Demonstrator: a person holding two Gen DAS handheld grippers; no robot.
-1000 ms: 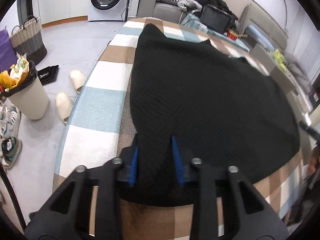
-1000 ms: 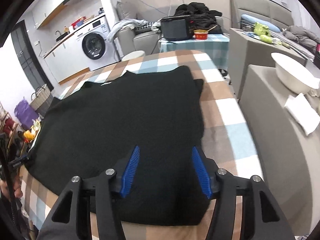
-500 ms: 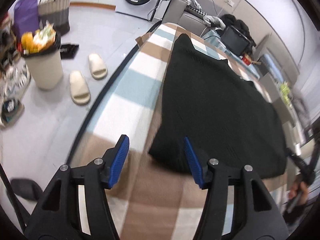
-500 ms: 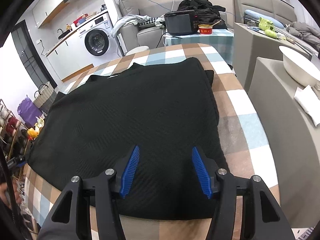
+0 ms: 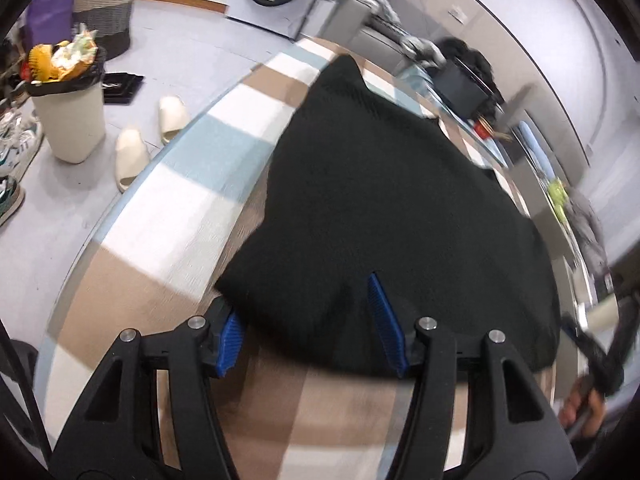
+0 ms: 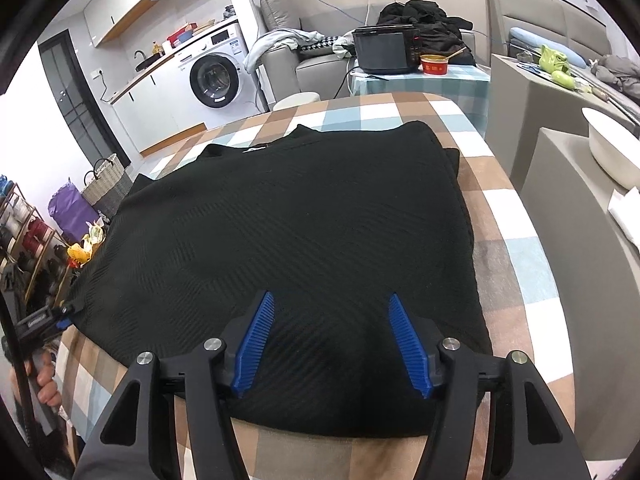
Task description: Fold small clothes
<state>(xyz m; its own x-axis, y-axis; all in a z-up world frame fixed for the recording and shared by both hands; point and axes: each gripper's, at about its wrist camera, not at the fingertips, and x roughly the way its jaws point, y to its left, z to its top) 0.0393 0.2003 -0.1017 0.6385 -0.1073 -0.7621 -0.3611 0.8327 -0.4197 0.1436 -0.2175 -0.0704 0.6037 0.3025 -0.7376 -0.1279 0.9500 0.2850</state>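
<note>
A black knit garment (image 5: 384,200) lies spread flat on a checked tablecloth (image 5: 188,184); it also shows in the right wrist view (image 6: 288,232). My left gripper (image 5: 304,300) is open, its jaws straddling the garment's near left corner, with the left pad partly under the hem. My right gripper (image 6: 332,312) is open, low over the garment's near hem, toward its right side. The left gripper also appears in the right wrist view (image 6: 44,320) at the garment's far left corner.
The table edge (image 5: 120,208) drops to the floor on the left, where a full waste bin (image 5: 68,108), slippers (image 5: 132,152) and a basket (image 5: 104,12) stand. Grey furniture with a white bowl (image 6: 612,148) stands to the right of the table.
My left gripper opened and let go of the hem, pulled back, then moved forward over the garment's left corner. My right gripper stayed open and shifted slightly forward.
</note>
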